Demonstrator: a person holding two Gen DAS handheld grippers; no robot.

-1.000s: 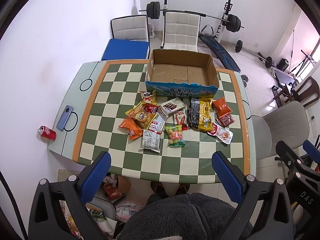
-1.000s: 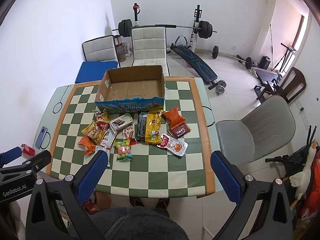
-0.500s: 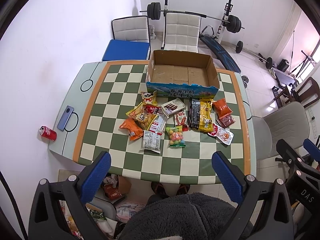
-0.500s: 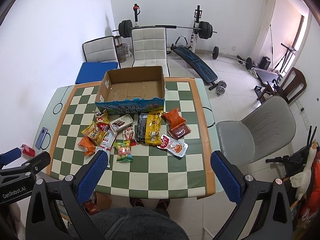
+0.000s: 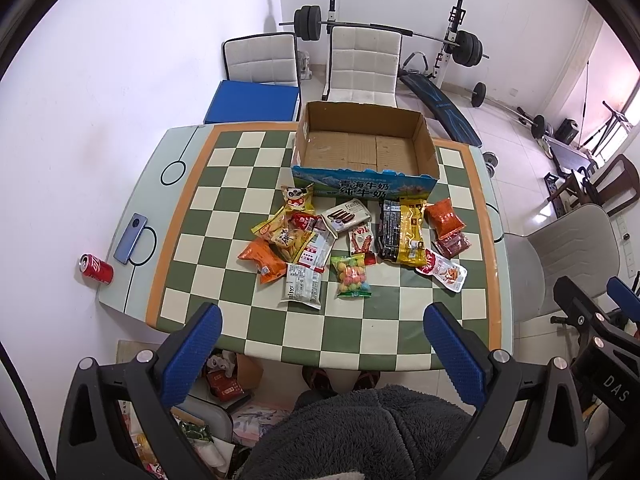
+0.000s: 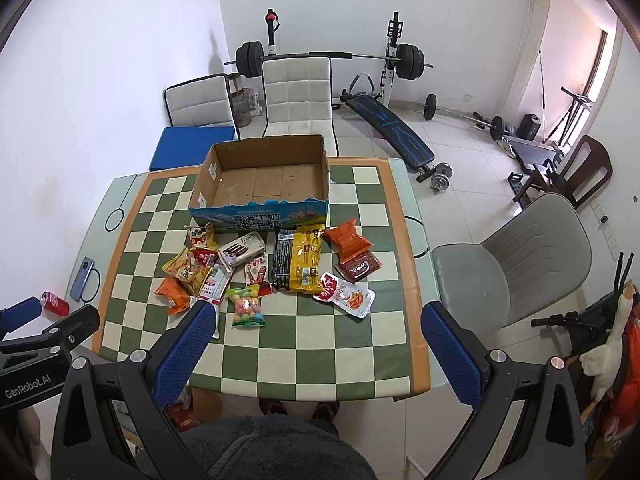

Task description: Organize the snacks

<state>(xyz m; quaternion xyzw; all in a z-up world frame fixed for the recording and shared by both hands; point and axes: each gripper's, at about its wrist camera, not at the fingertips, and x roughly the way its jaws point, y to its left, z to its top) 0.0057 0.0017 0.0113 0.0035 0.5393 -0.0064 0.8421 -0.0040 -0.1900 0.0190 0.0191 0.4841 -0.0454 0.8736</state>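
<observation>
a: what does the left wrist view give that the right doesn't?

b: it shows the whole white wafer packet [image 5: 301, 287] on the near side of the snack pile, well in front of the cardboard box [image 5: 363, 152]; in the right wrist view one blue finger of the right claw [image 6: 320, 348] covers most of it. the right view alone shows the treadmill and wooden chair far right of the box, and a stuffed goose [image 6: 608, 344] at the edge.

a: and the claws?

b: the left claw [image 5: 326, 348] is spread wide with nothing between its fingers, hanging above the near edge of the worktop [image 5: 224, 184]. the right claw is equally wide apart and empty.

a: the snacks themselves?

b: all lie loose on the checkered worktop just in front of the box, which has only bare cardboard inside. nearest the box, a panda-print bag [image 5: 297, 197] and a grey chocolate-stick pack [image 5: 346, 215]. a yellow-and-black bag [image 5: 403, 231] lies right of centre, an orange ridged packet [image 5: 444, 218] beside it. the pastel candy bag [image 5: 351, 275] sits nearest us, with an orange chip bag [image 5: 262, 259] to its left.

a: anything apart from the pile?

b: a red soda can [image 5: 96, 268] and a phone [image 5: 130, 232], far left of the box.
</observation>
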